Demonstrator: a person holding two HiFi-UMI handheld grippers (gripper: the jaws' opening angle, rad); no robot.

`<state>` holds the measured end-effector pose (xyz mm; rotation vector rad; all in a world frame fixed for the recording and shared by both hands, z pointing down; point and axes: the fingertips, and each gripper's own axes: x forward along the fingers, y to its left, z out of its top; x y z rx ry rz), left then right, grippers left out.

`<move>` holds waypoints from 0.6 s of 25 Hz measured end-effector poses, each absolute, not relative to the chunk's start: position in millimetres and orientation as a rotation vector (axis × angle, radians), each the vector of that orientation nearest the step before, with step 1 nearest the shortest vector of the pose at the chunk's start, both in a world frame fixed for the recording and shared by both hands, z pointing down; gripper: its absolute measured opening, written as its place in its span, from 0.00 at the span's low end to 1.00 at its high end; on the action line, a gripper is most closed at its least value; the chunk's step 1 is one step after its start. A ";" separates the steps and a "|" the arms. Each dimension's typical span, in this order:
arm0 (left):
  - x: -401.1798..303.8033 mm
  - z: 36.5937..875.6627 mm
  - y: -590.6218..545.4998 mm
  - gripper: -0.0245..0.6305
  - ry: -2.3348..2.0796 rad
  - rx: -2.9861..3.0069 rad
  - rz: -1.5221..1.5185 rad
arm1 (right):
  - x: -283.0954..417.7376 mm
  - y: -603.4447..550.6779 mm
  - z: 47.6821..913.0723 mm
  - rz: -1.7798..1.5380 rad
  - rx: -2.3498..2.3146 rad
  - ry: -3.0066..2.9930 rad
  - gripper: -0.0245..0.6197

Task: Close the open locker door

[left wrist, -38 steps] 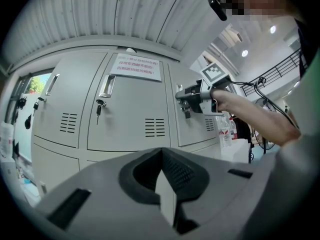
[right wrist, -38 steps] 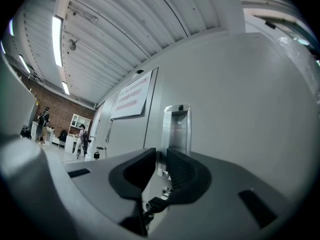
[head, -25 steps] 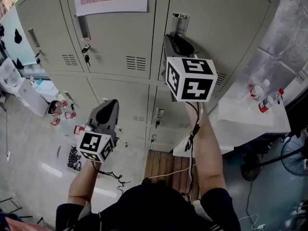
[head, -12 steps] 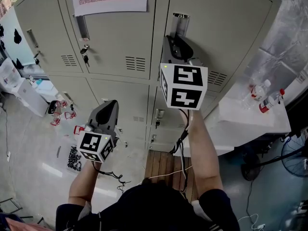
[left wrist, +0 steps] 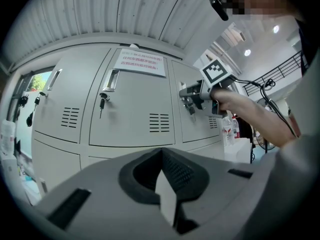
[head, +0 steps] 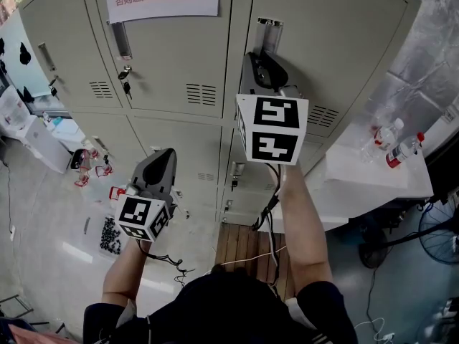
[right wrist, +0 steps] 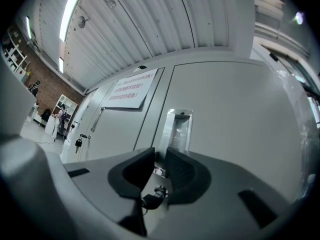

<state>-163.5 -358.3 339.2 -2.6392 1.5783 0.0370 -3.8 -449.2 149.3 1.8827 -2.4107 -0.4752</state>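
The locker doors (head: 337,41) wall off everything ahead. My right gripper (head: 259,61) is hard up against them, fingers (right wrist: 135,171) pinched round the key (right wrist: 152,198) just below the handle recess (head: 269,33). To its right, the white table (head: 358,176) with bottles (head: 393,143) crowds the corner. My left gripper (head: 163,158) hangs in open air, well apart from the doors.

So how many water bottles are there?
2. The first bottle and the second bottle sit side by side on the white table beside the lockers. Others may be hidden.
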 end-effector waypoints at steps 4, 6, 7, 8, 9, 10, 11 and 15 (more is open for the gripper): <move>-165.0 338.7 -358.2 0.04 1.581 -2.636 0.037 | -2.9 -448.7 148.7 -0.525 1.899 -2.347 0.16; -166.0 339.4 -358.3 0.04 1.585 -2.636 0.036 | -3.1 -448.2 148.8 -0.564 1.915 -2.316 0.16; -166.3 339.7 -358.3 0.04 1.586 -2.637 0.036 | -3.1 -448.2 149.2 -0.570 1.920 -2.313 0.16; -166.4 339.9 -358.3 0.04 1.586 -2.637 0.035 | -2.9 -448.2 149.4 -0.571 1.922 -2.313 0.16; -166.6 340.0 -358.3 0.04 1.586 -2.638 0.035 | -2.7 -448.3 149.3 -0.573 1.921 -2.310 0.16; -166.8 340.1 -358.2 0.04 1.587 -2.638 0.034 | -2.8 -448.3 149.1 -0.579 1.920 -2.303 0.16; -167.0 340.2 -357.9 0.04 1.587 -2.638 0.034 | -2.9 -448.2 148.9 -0.588 1.920 -2.295 0.16; -166.9 340.8 -357.4 0.04 1.587 -2.640 0.035 | -2.6 -446.6 148.9 -0.644 1.938 -2.239 0.16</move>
